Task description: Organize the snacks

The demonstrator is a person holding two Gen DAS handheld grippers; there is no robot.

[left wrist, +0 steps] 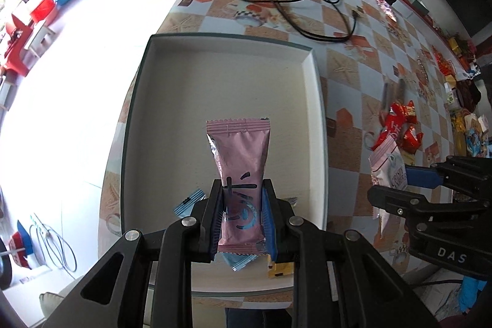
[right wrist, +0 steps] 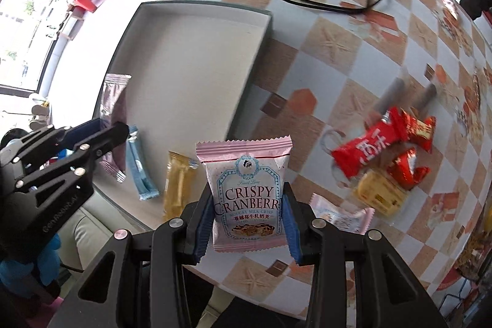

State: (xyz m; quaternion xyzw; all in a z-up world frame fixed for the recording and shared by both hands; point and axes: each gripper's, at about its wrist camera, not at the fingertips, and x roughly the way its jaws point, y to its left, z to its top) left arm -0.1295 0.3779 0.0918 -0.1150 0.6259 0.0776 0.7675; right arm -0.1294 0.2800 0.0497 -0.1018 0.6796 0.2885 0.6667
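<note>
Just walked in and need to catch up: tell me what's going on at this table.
A person is sorting snacks into a shallow white tray with a claw in each hand. The left claw grips a pink snack bar above the tray, where a blue packet and a yellow packet already lie. The right claw grips a Crispy Cranberry packet over the table beside the tray. Red-wrapped snacks wait on the tablecloth.

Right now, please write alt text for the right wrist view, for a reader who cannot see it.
The right gripper holds a pink Crispy Cranberry packet upright above a checked table. At left, the left gripper holds a pink wrapper over a shallow white tray, where a blue bar and a yellow bar lie. Red snacks lie at right.
</note>
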